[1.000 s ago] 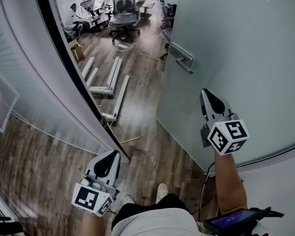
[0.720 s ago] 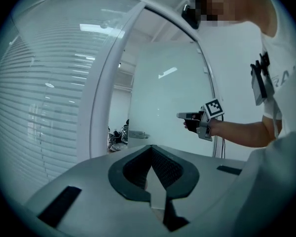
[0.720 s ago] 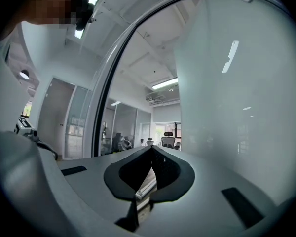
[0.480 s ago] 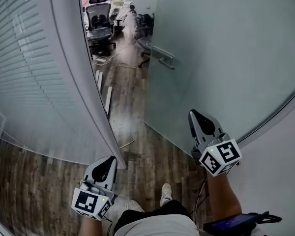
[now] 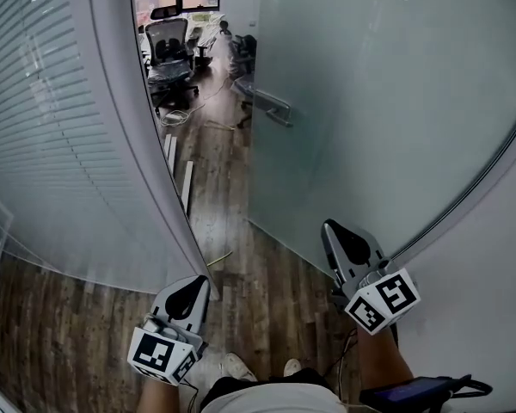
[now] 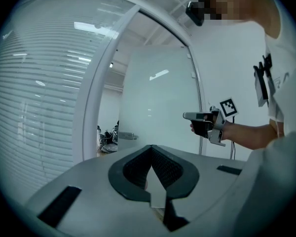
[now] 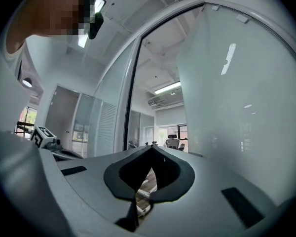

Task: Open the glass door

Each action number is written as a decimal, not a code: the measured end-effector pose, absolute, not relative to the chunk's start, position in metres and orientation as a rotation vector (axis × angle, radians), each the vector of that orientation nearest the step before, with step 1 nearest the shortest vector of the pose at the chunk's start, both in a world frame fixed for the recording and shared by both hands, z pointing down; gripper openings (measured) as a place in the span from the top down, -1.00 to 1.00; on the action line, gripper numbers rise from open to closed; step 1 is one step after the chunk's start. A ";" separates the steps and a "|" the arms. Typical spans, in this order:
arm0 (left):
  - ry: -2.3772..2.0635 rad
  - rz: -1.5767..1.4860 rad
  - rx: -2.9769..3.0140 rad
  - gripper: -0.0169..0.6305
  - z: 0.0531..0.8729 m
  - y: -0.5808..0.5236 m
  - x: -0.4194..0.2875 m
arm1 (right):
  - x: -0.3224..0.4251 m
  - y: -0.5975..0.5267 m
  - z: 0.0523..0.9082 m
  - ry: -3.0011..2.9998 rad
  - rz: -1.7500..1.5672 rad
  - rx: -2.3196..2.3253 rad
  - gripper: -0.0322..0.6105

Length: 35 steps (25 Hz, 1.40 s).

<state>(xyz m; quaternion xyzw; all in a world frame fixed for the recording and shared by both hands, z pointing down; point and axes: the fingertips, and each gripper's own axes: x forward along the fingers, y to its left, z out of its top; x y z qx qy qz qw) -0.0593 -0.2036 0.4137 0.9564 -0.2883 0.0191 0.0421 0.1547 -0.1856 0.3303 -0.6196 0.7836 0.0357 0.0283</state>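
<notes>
Frosted glass door point(image 5: 370, 119) stands ajar; our grey left gripper point(image 5: 196, 282) and right gripper point(image 5: 329, 228) are both closed, empty.

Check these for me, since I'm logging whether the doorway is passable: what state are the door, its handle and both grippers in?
glass door: open, swung inward.
door handle: free, no gripper on it.
left gripper: shut, empty.
right gripper: shut, empty.

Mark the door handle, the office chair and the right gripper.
door handle point(image 5: 272, 109), head view, middle of the bar.
office chair point(image 5: 167, 36), head view, its backrest.
right gripper point(image 5: 328, 226), head view, between its fingertips.
</notes>
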 end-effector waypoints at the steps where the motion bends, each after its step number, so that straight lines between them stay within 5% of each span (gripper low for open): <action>1: -0.890 0.048 2.921 0.94 0.413 -0.201 -0.056 | 0.157 -0.178 0.332 2.421 0.111 -1.905 0.89; 18: -1.001 0.046 2.885 0.94 0.390 -0.100 0.039 | 0.244 -0.072 0.333 2.458 0.095 -1.802 0.89; 35: -1.073 -0.049 2.893 0.94 0.367 -0.101 -0.015 | 0.191 -0.070 0.324 2.520 0.144 -1.830 0.89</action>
